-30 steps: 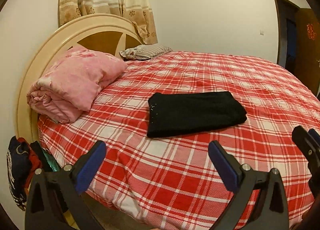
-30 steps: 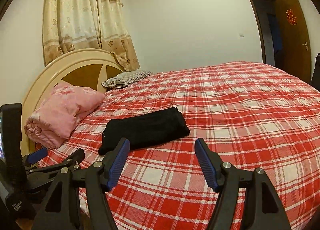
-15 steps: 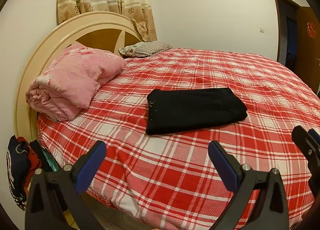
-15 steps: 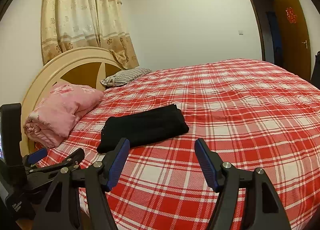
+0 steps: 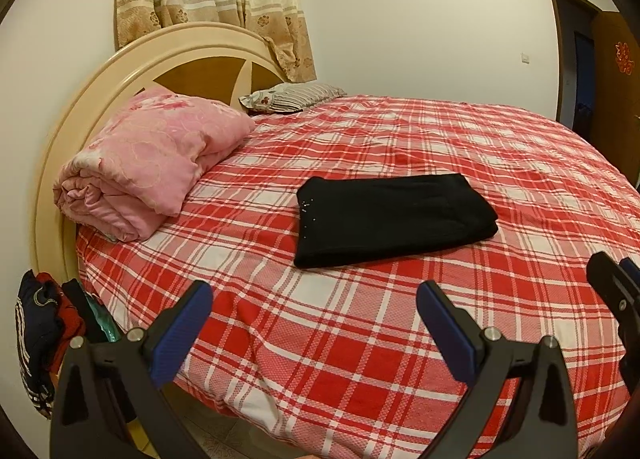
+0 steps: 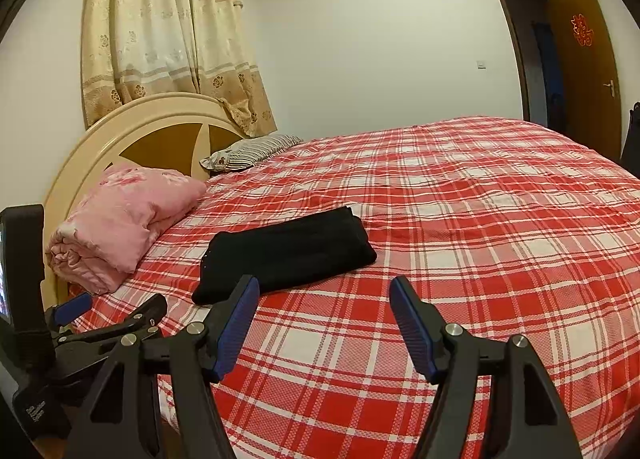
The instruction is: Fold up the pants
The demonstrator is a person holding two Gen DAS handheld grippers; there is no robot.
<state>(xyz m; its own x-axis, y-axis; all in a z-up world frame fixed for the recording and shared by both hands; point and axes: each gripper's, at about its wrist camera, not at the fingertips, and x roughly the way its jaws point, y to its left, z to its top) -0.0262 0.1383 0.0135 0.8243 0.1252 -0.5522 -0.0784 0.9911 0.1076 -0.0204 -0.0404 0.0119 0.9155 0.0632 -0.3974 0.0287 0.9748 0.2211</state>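
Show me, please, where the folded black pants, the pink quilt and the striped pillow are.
folded black pants [image 5: 394, 217], left wrist view, middle of the top layer.
pink quilt [image 5: 156, 157], left wrist view, middle of its top face.
striped pillow [image 6: 252, 151], right wrist view, middle of the pillow.

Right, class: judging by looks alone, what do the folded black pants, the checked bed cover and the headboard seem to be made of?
Black pants: soft matte knit or cotton-like cloth; thick rounded folds, tiny sparkles near one edge.
Bed cover: woven cotton-like fabric; a visible weave texture in the red and white checks.
Headboard: probably wood, with a glossy cream painted rim and brown inset panels; it could be laminate.
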